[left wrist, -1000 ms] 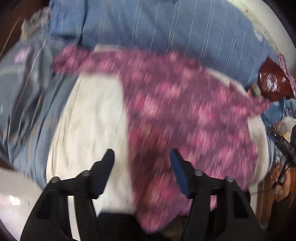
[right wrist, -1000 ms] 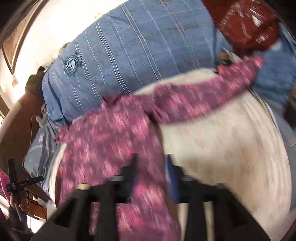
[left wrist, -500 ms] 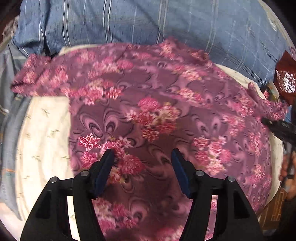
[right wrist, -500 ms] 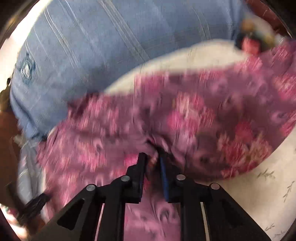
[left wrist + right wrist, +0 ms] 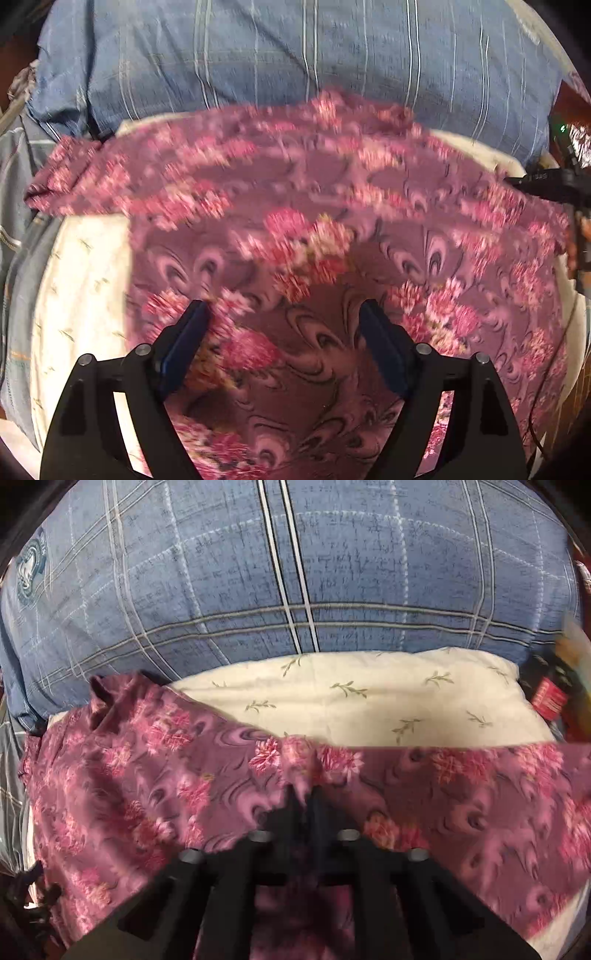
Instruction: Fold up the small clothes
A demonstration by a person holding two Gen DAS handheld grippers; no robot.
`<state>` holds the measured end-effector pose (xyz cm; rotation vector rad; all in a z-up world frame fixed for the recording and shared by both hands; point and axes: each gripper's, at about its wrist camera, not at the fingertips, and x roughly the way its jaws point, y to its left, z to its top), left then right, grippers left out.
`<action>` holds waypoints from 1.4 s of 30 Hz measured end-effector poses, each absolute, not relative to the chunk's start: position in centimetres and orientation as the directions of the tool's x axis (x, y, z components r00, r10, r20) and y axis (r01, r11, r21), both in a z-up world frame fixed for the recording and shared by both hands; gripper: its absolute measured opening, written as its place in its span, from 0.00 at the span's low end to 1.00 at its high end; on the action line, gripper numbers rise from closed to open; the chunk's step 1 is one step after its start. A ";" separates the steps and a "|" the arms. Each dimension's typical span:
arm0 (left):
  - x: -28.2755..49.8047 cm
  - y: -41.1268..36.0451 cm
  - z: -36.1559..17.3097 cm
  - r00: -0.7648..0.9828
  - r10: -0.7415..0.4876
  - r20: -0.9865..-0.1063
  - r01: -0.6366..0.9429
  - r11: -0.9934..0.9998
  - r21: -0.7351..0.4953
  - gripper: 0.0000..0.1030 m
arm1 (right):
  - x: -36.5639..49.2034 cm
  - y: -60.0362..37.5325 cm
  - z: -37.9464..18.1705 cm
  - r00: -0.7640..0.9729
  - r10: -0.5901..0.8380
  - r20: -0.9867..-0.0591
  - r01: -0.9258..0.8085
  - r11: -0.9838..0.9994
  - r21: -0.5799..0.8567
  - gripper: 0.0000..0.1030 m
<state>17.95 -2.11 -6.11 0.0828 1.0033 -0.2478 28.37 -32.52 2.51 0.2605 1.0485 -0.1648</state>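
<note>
Soft, light floral garment drapes limply over a cream pillow. Right hand-held gripper has just clamped its edge; left hand-held gripper, just widened, holds nothing. Hems look the best grip.

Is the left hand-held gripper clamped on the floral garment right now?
No, the left hand-held gripper stands wide open over the floral garment, pads clear of it.

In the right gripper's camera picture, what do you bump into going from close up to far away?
right gripper pinching the pink flowery garment → cream leafy pillow → blue checked pillow
</note>
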 end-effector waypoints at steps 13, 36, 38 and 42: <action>19.7 -0.7 -7.9 0.494 -0.117 -0.862 0.196 0.980 -0.021 0.81 | 22.5 -37.2 5.1 0.648 0.018 -0.761 0.319 0.901 0.294 0.21; 11.1 -0.4 -6.2 0.367 -0.170 -0.914 0.212 0.973 -0.096 0.81 | -7.9 -30.8 2.1 0.580 0.283 -0.764 0.244 0.834 0.494 0.04; 11.1 -0.2 -7.0 0.338 -0.165 -0.926 0.212 0.973 -0.095 0.81 | -7.2 -30.8 -0.5 0.475 0.230 -0.849 0.314 0.857 0.408 0.04; 10.7 -0.5 -7.0 0.359 -0.189 -0.914 0.253 0.962 -0.099 0.81 | -6.6 -32.6 1.5 0.558 0.185 -0.809 0.330 0.845 0.421 0.11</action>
